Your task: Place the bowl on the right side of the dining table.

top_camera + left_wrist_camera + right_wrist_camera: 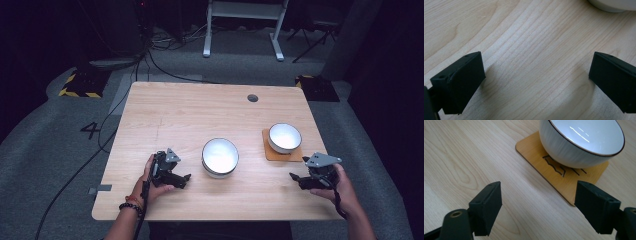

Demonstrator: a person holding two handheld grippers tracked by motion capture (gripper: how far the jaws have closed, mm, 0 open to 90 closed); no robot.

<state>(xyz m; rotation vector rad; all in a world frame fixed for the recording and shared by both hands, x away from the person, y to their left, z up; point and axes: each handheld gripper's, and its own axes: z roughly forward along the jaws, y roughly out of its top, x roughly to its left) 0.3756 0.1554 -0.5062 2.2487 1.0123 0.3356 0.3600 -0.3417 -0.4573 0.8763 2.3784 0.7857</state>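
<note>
Starting with the white bowl (584, 142) standing upright on the wooden coaster (536, 152) at the right side of the table (190, 110), with a corner of the coaster poking out toward the near edge. Seeing it just ahead of the right gripper (537, 200), whose jaws are standing wide apart with nothing between them, low over the wood and short of the coaster.

Judging the step in hand as the reach for this bowl. Doing it well probably means:

- lifting the jaws to rim height rather than sliding in at coaster level, so as not to be nudging the coaster;
- straddling the near wall, one jaw inside and one outside;
- closing gently, the glazed wall looking smooth and likely slippery;
- raising straight up, watching that the coaster is not clinging underneath.

Moving outward: noting a second bowl (220, 156) near the middle of the table, well apart from the first. Finding the left gripper (186, 179) just beside it on its left, jaws likewise spread and empty, hovering low over bare wood with the bowl's edge at the top of the left gripper view. Leaving room between the two bowls while lifting, to be avoiding a knock.
</note>
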